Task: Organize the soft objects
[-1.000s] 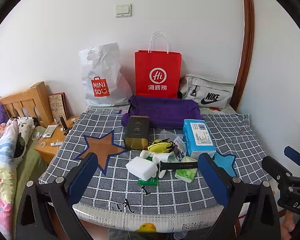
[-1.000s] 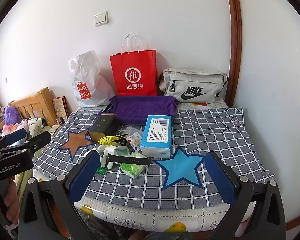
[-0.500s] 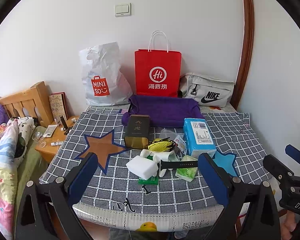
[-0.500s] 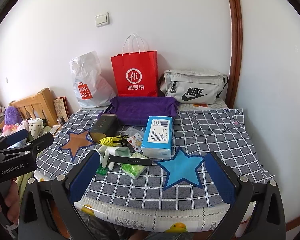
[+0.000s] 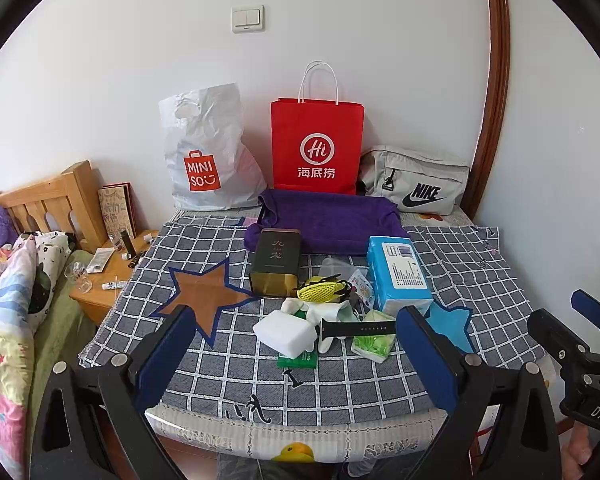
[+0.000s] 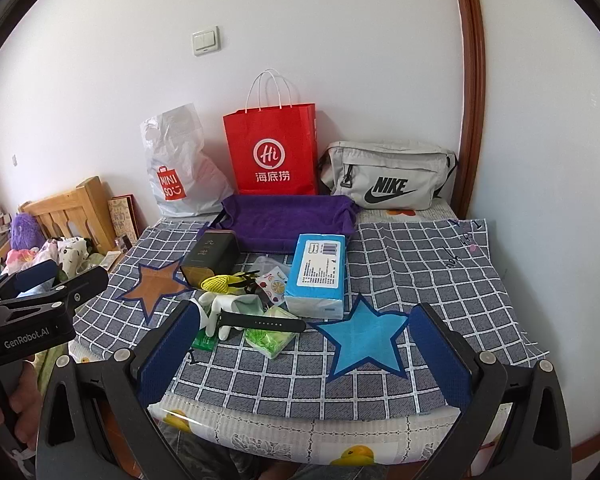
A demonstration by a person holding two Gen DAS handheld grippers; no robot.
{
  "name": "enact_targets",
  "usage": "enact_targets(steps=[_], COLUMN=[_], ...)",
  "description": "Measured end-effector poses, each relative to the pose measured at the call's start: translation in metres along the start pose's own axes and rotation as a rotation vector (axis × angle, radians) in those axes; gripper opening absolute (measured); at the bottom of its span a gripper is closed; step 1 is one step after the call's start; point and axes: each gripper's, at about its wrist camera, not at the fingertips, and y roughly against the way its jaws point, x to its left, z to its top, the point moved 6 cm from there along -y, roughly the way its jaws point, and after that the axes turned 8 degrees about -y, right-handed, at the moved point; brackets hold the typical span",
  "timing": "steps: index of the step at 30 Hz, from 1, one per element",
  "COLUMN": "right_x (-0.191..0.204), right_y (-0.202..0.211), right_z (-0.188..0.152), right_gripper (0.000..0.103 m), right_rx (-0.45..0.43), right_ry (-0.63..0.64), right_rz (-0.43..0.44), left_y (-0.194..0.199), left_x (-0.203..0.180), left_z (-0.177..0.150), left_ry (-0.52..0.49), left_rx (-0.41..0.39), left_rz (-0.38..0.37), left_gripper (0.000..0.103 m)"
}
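Observation:
A pile of small items lies mid-table on the checked cloth (image 5: 204,248): a white sponge (image 5: 285,330), white gloves (image 5: 324,312), a yellow mesh item (image 5: 318,290), a black watch strap (image 5: 358,327), a green tissue pack (image 5: 374,346), a blue tissue pack (image 5: 398,270) and a dark tin (image 5: 276,262). A purple folded towel (image 5: 328,220) lies behind them. My left gripper (image 5: 296,354) is open and empty at the near table edge. My right gripper (image 6: 304,354) is open and empty, over the blue star (image 6: 362,334). The pile also shows in the right wrist view (image 6: 256,300).
A white Miniso bag (image 5: 204,152), a red paper bag (image 5: 316,146) and a grey Nike pouch (image 5: 416,184) stand along the back wall. A wooden bedside table (image 5: 104,272) and a bed (image 5: 16,280) lie to the left. A brown star patch (image 5: 204,292) is on the cloth.
Both views have shifted only slightly. The grippers stay open and nothing on the table has moved.

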Motion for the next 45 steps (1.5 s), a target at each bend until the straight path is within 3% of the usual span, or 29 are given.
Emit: enact_targets(steps=[45], right_x=[0.000], right_y=[0.001], right_z=[0.002], right_gripper=[0.103], right_rx=[-0.016], right_ry=[0.006], right_rz=[0.001], left_y=[-0.011], left_x=[0.011], left_z=[-0.006], left_ry=[0.018], left_rx=[0.019], left_rz=[0.005], left_gripper=[0.101])
